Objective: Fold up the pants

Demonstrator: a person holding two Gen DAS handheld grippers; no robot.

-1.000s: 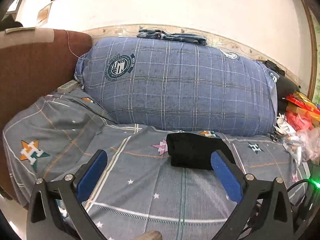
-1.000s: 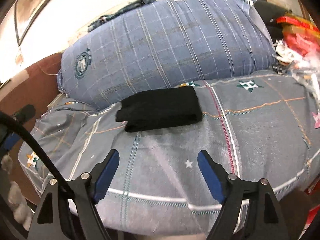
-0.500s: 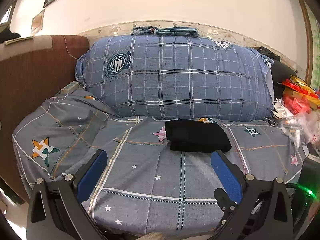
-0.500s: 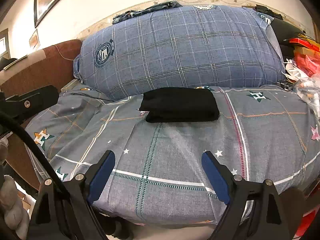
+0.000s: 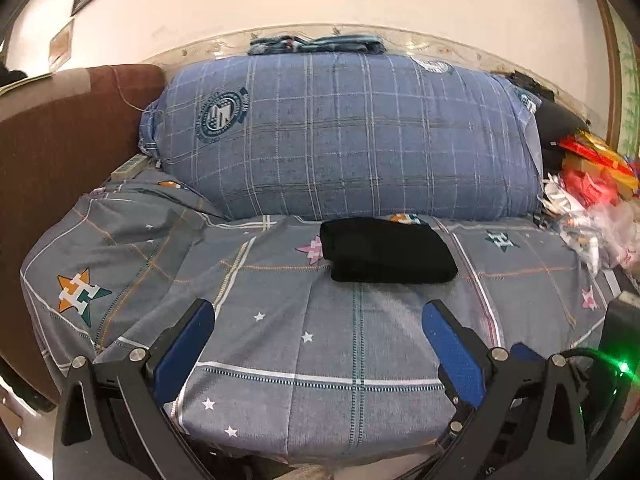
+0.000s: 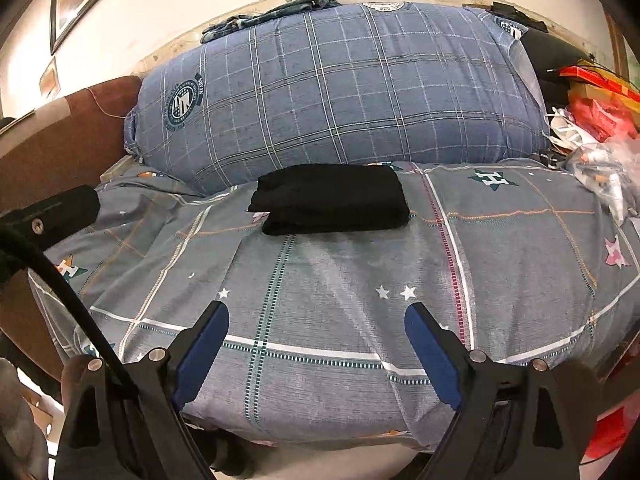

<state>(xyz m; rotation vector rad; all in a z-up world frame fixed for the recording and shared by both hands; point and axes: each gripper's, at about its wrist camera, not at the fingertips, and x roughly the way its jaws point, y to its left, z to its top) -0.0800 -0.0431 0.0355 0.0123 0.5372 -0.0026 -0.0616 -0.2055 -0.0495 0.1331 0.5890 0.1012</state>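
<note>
Black pants lie folded into a compact rectangle on the grey star-print bedsheet, just in front of a big blue plaid bundle. My left gripper is open and empty, hovering over the sheet well short of the pants. Over the near edge of the bed my right gripper also stands open, nothing between its blue pads. Neither gripper touches the pants.
A large blue plaid quilt bundle fills the back of the bed, with folded clothes on top. A brown headboard rises at the left. Red packets and plastic bags crowd the right side.
Both grippers have drawn back from the folded pants toward the near bed edge, and more of the sheet shows. The views have levelled out. The pants stay where they were.
</note>
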